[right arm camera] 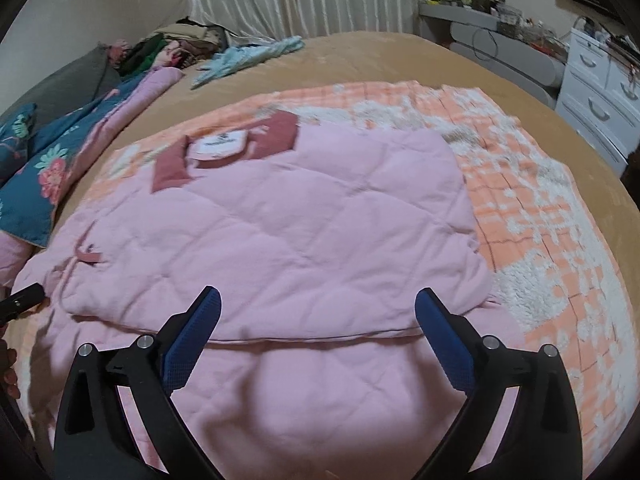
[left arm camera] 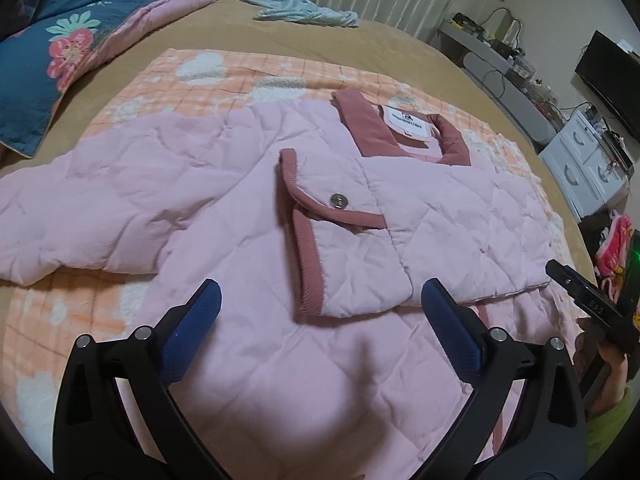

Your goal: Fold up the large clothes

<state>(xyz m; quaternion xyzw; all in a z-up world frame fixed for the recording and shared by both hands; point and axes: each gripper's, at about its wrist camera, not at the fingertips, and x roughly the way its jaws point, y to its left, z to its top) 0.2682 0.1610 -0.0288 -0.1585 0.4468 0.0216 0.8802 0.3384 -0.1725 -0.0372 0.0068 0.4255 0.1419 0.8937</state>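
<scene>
A pale pink quilted jacket [left arm camera: 224, 184] with dusty-red collar and cuff trim lies flat on an orange checked blanket [left arm camera: 192, 80]. Its right side and sleeve are folded across the front; the cuff with a metal snap [left arm camera: 338, 201] lies mid-chest. The left sleeve stretches out to the left. My left gripper [left arm camera: 320, 300] is open and empty, just above the jacket's lower front. My right gripper [right arm camera: 318, 304] is open and empty above the folded edge of the jacket [right arm camera: 280, 220]. The right gripper's body shows at the right edge of the left wrist view [left arm camera: 588, 304].
The tan bed cover [left arm camera: 280, 28] carries a blue floral quilt [left arm camera: 60, 68] at the left and a light blue garment [left arm camera: 304, 10] at the far end. A white drawer unit [right arm camera: 600, 92] and a grey desk [right arm camera: 492, 44] stand to the right.
</scene>
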